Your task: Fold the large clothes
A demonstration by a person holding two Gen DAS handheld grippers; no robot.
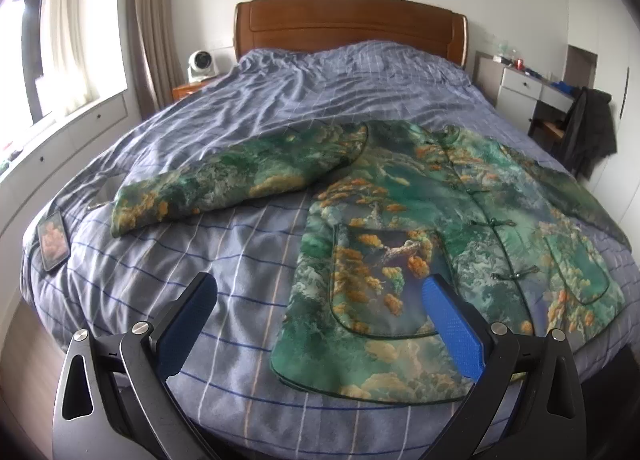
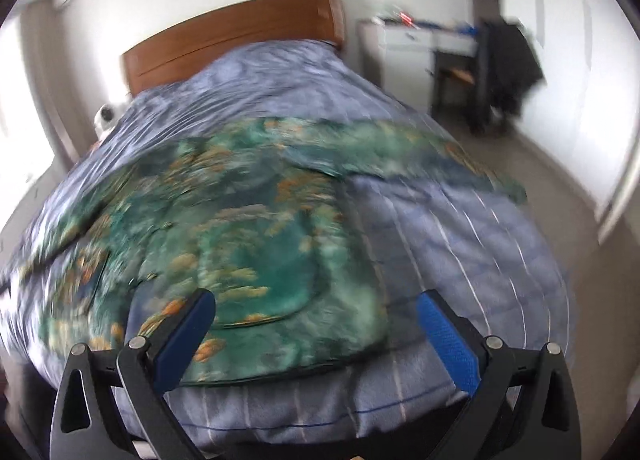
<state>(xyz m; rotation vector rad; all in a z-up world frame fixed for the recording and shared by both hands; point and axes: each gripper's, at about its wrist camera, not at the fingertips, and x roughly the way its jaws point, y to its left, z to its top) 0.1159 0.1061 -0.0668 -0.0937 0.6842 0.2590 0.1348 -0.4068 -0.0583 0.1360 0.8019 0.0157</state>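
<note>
Jacket [image 1: 432, 220], green with orange patches and knot buttons down its front, lies spread flat on the bed [image 1: 248, 108], over a blue-grey striped duvet. One sleeve [image 1: 240, 180] stretches out to the left; the hem faces the foot of the bed. Left gripper [image 1: 320, 292] hovers above the hem's left corner, its jaws wide and holding nothing. Right gripper [image 2: 316, 310] hangs over the other hem corner in a blurred view, its jaws wide and empty as well. A phone [image 1: 53, 241] rests on the duvet near the bed's left edge, well apart from the sleeve.
</note>
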